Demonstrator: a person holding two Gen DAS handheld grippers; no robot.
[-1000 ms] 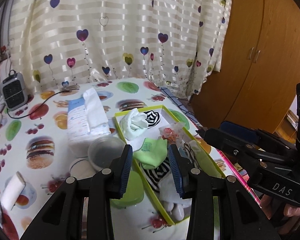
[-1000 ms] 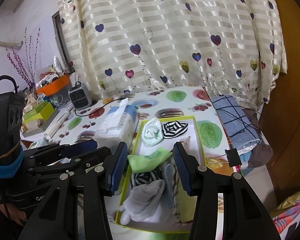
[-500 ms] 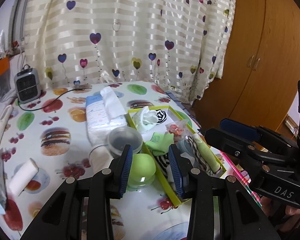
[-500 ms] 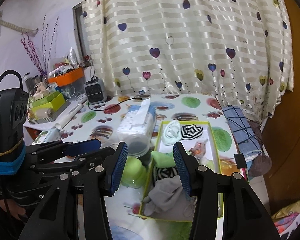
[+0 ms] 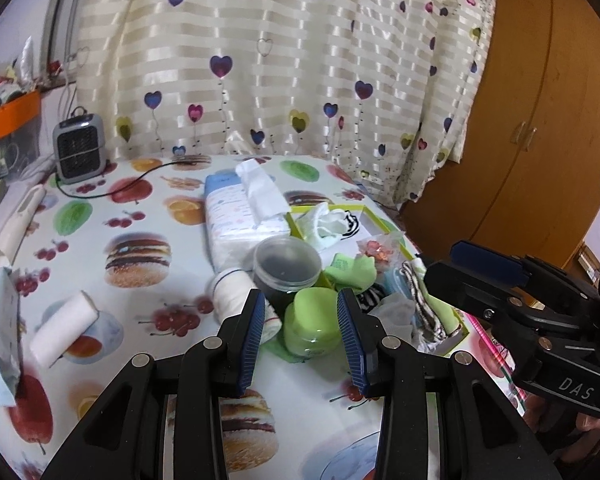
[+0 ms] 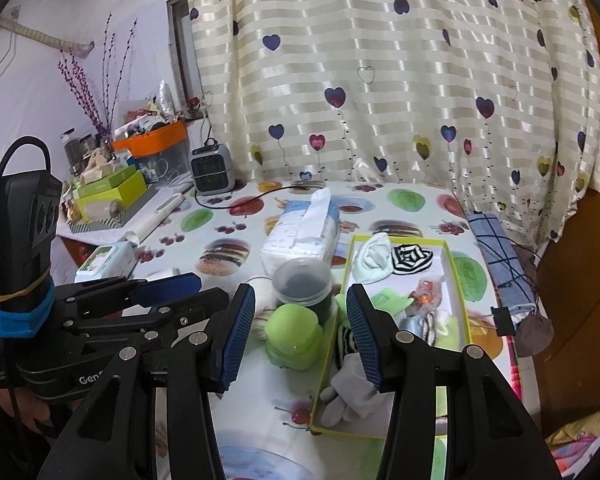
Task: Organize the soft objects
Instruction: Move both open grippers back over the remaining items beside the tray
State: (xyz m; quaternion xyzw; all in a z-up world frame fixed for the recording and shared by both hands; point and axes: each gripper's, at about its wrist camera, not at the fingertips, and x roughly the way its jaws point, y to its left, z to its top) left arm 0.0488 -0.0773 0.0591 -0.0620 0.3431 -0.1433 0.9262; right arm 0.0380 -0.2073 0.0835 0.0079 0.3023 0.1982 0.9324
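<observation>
My left gripper (image 5: 300,338) hides part of the green jar (image 5: 312,322). Both my grippers' jaws are apart, holding nothing. The yellow tray (image 6: 458,280) on the counter (image 6: 228,248) holds the socks (image 6: 374,258), a grey glove (image 6: 350,390) and a small blurry wrapper.

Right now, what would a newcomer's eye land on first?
The yellow-rimmed tray on the fruit-print table, crammed with socks and a grey glove at its near end. Beside its left rim stands a lime-green container, framed by the open left claw. Behind hangs a heart-patterned curtain.
</observation>
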